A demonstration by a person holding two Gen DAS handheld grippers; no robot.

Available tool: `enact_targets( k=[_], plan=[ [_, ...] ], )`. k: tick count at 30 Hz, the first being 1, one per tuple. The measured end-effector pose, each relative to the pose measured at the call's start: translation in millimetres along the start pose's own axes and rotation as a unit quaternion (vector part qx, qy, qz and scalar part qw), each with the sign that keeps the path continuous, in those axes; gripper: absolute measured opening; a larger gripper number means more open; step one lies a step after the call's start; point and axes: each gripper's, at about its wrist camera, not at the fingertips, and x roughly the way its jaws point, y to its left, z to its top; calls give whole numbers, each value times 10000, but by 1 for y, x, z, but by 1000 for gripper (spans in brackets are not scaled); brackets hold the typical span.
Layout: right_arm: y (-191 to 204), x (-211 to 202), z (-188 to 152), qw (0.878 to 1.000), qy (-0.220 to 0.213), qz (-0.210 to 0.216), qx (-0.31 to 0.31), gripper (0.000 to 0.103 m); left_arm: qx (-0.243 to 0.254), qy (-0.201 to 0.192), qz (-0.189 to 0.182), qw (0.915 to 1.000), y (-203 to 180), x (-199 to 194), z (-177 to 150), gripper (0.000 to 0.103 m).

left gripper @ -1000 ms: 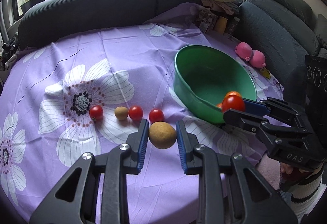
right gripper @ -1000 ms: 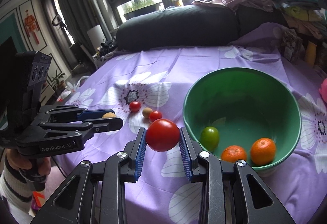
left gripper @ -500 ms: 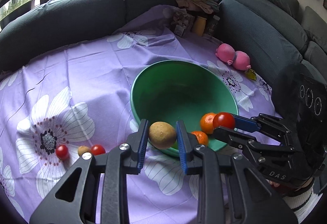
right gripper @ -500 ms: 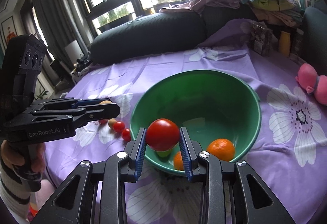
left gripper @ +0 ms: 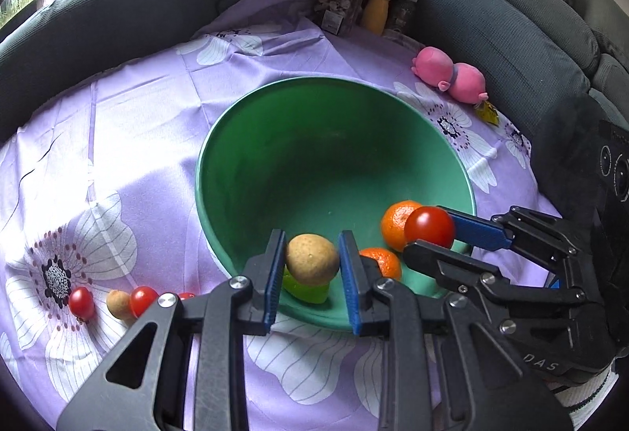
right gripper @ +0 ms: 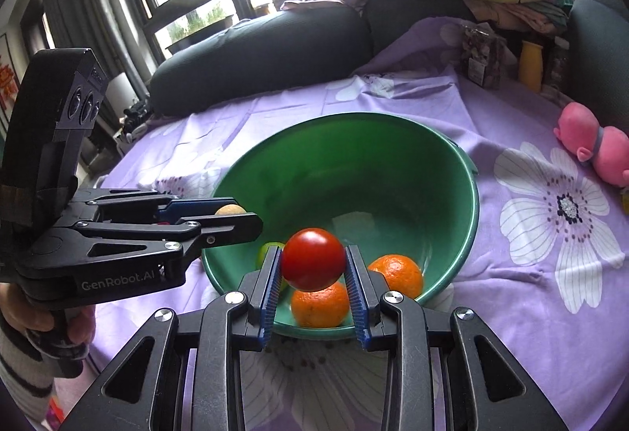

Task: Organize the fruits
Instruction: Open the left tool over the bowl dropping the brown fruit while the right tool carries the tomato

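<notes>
left wrist: the left gripper (left gripper: pixel 312 264) has its ribbed blue pads clamped on a dull, tan, egg-shaped fruit (left gripper: pixel 311 259) held over the near rim of a smooth, round green bowl (left gripper: pixel 275 140). in the bowl lie two dimpled oranges (left gripper: pixel 395 222) and a glossy green fruit (left gripper: pixel 304 287) (mostly hidden behind the tan one). the right gripper (left gripper: pixel 430 232) comes in from the right, pinching a shiny red tomato (left gripper: pixel 428 225) above the bowl's near right rim. on the purple flowered cloth (left gripper: pixel 137 108) to the left sit small red tomatoes (left gripper: pixel 81 303) and a small tan fruit (left gripper: pixel 118 303); a pink plush toy (left gripper: pixel 450 75) lies by the dark sofa.

right wrist: the right gripper (right gripper: pixel 313 267) grips the tomato (right gripper: pixel 313 259) tight, tilted down over the oranges (right gripper: pixel 320 303) in the bowl (right gripper: pixel 354 163). the left gripper (right gripper: pixel 232 220) reaches level from the left, its fruit (right gripper: pixel 230 210) barely showing; a hand (right gripper: pixel 35 321) in a striped sleeve holds its handle.
</notes>
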Motion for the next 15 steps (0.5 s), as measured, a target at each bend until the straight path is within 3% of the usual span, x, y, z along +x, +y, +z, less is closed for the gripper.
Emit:
enact_targets(
  k=[6, 12, 15],
  plan=[
    [-3, 0, -2, 9999, 48, -64, 84, 34, -33, 10, 50, 10000, 1, 0, -3, 27],
    [-2, -5, -1, 9999, 32, -110, 107, 35, -240, -121, -56, 9996, 6, -14, -7, 53],
    [-1, -8, -1, 9999, 0, -89, 128, 36, -359, -232, -41, 9991, 8, -28, -12, 70]
  ],
)
